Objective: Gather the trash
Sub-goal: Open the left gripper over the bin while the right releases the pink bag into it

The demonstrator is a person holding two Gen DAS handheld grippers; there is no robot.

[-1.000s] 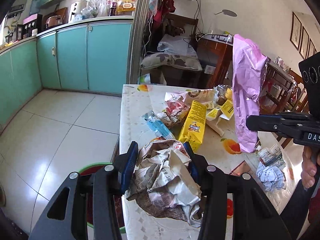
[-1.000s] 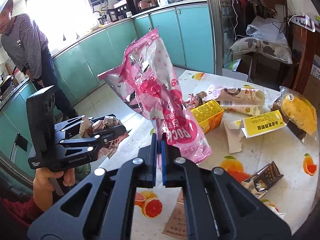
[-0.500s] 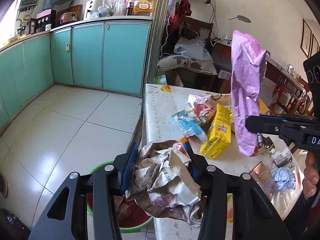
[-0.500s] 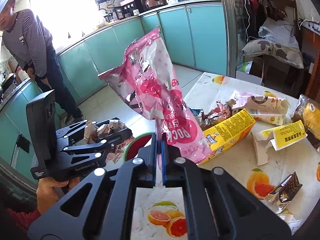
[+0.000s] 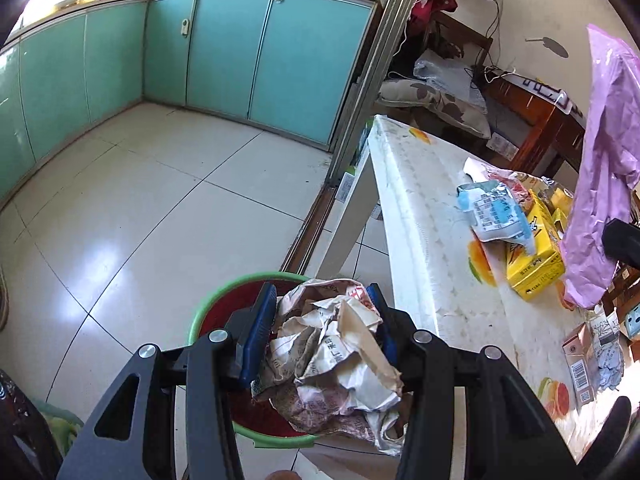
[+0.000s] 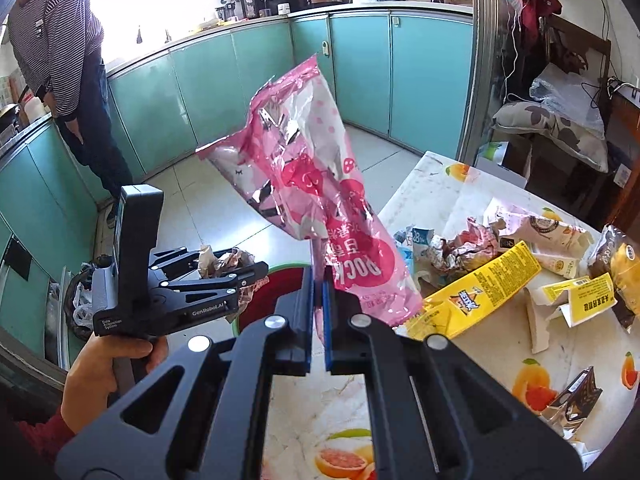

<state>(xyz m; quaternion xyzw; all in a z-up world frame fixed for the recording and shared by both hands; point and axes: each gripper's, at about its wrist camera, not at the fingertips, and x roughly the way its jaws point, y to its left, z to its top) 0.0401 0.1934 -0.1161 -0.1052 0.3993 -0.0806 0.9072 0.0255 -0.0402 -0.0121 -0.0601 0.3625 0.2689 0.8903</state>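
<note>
My left gripper (image 5: 322, 300) is shut on a wad of crumpled paper (image 5: 336, 356) and holds it over a green-rimmed red bin (image 5: 208, 312) on the floor beside the table. In the right wrist view the left gripper (image 6: 240, 268) hangs left of the table with the paper in it. My right gripper (image 6: 318, 276) is shut on a pink snack bag (image 6: 304, 172), held upright above the table's left edge; the bag also shows in the left wrist view (image 5: 600, 168). The bin (image 6: 276, 284) shows just behind the right gripper's fingers.
The white fruit-print table (image 5: 416, 216) holds several wrappers and a yellow box (image 6: 480, 292). Teal cabinets (image 5: 224, 44) line the far wall. A person in a striped top (image 6: 56, 40) stands at the counter. A black waste basket (image 6: 76, 304) sits at left.
My left gripper has swung left off the table with the paper and now hangs over the bin. My right gripper has followed left with the pink bag, still shut.
</note>
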